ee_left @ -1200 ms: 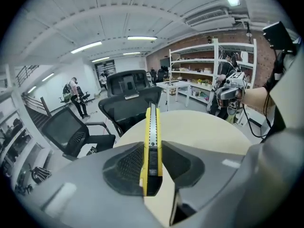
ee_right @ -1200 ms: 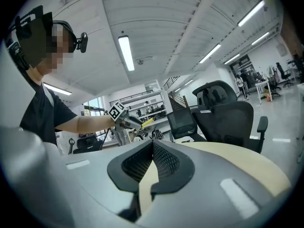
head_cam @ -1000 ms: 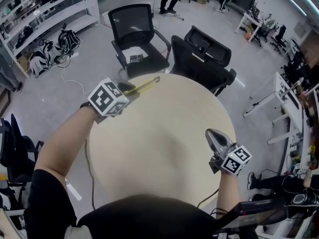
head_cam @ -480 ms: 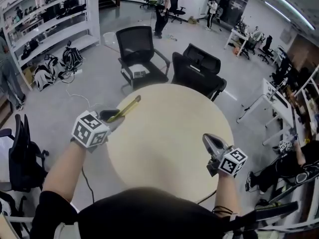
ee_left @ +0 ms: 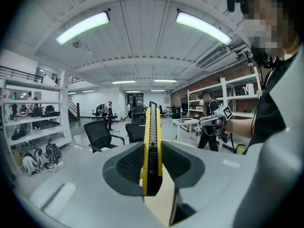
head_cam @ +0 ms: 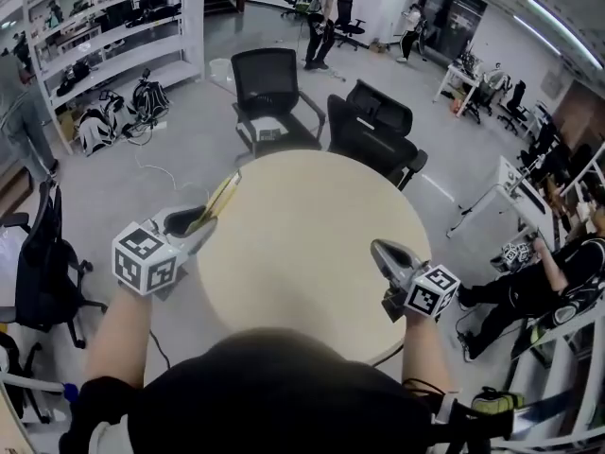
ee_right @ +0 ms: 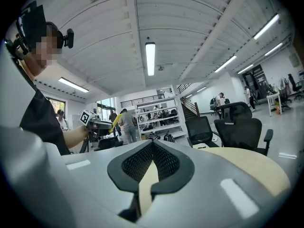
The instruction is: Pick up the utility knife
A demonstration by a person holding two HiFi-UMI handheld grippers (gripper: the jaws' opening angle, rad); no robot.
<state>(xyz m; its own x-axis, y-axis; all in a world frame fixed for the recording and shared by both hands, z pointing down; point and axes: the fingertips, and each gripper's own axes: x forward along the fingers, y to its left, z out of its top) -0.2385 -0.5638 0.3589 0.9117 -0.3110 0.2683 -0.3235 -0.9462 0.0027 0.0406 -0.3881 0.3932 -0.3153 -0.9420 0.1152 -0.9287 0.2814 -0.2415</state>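
Head view: left gripper [head_cam: 194, 227] sits off the left rim of the round table [head_cam: 312, 244], over the floor. It has the yellow utility knife [head_cam: 220, 197] clamped at the near end. The knife points up and away, free end toward the table's edge and clear of the tabletop. Right gripper [head_cam: 380, 251] is over the right side of the table, tips narrowed to a point, well apart from the left one. Two black office chairs [head_cam: 269, 88] stand beyond the table's far side.

Left gripper view: I see both pads [ee_left: 127, 163] pressed against the knife's [ee_left: 152, 141] flanks. The knife stands on edge, running straight out between the jaws. Solid grip. The right gripper [ee_left: 214, 121] shows in the distance at right.

Right gripper view: the right gripper [ee_right: 152, 147] has its pads [ee_right: 135, 164] meeting at the tips with nothing between them, so it is closed and empty. The table's surface [ee_right: 251, 167] is at right. The left gripper [ee_right: 98, 124] is far off at left with the knife [ee_right: 115, 119] sticking up from it.
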